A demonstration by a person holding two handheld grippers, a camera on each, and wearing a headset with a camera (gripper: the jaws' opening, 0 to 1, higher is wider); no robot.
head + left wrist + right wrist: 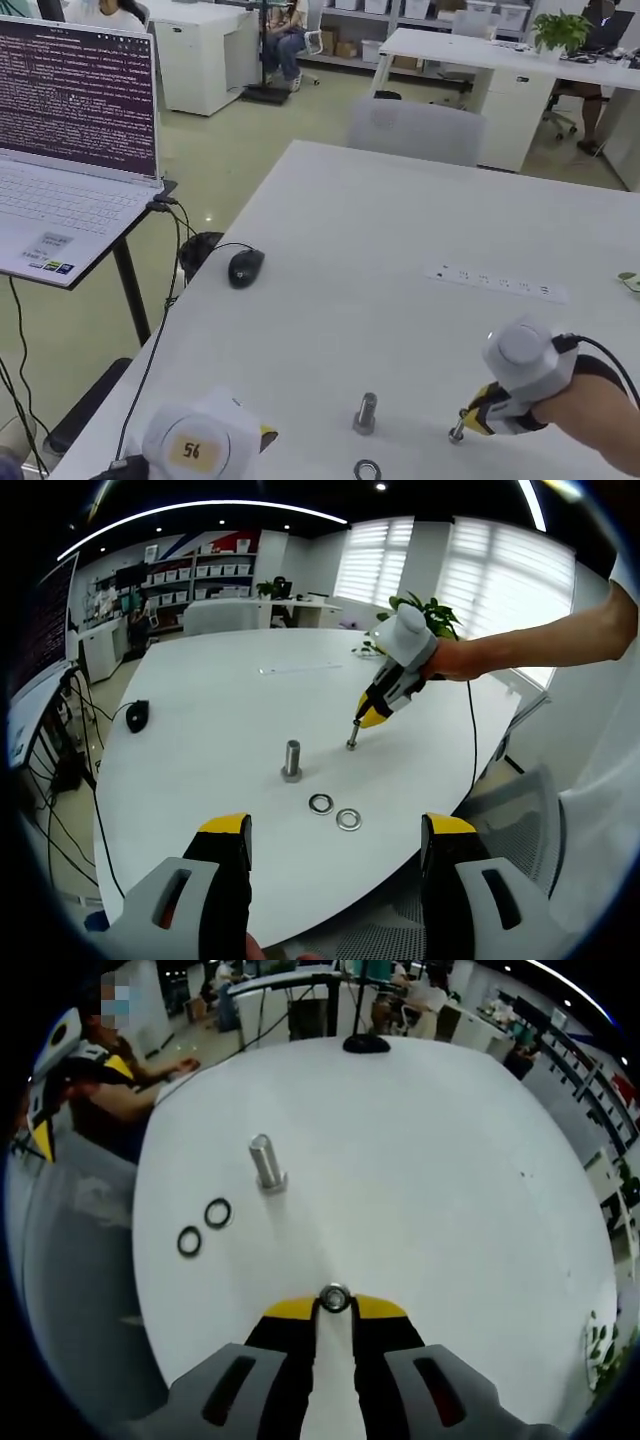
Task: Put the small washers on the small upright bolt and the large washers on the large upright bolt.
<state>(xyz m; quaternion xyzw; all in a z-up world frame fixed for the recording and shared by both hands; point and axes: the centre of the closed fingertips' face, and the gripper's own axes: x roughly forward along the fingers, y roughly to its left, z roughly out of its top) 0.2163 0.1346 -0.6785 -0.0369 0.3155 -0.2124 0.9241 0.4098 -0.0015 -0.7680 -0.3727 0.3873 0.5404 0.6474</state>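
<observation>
Two washers (321,803) lie flat on the white table (200,730), just beside each other and close to its near edge. Just past them, further onto the table, the large bolt (291,760) stands upright on its head, its long axis straight up and its shaft bare. To one side of it, near but apart, stands the small bolt (353,742), also roughly upright. The right gripper (335,1310) reaches down to this bolt from above, its jaws drawn narrow around the bolt's top. A small bright ring shows between the tips, but it is too small to tell whether that is a washer or the bolt's own end. The left gripper (336,825) hangs over the near edge with its jaws spread wide and nothing between them. The washers lie straight ahead of it, between its tips and the large bolt, so this is the nearer tool. They look sized for the large bolt. The next move would likely be a short reach forward and down, then a lift over the bolt's tip so that the washer's hole lines up with the shaft.
</observation>
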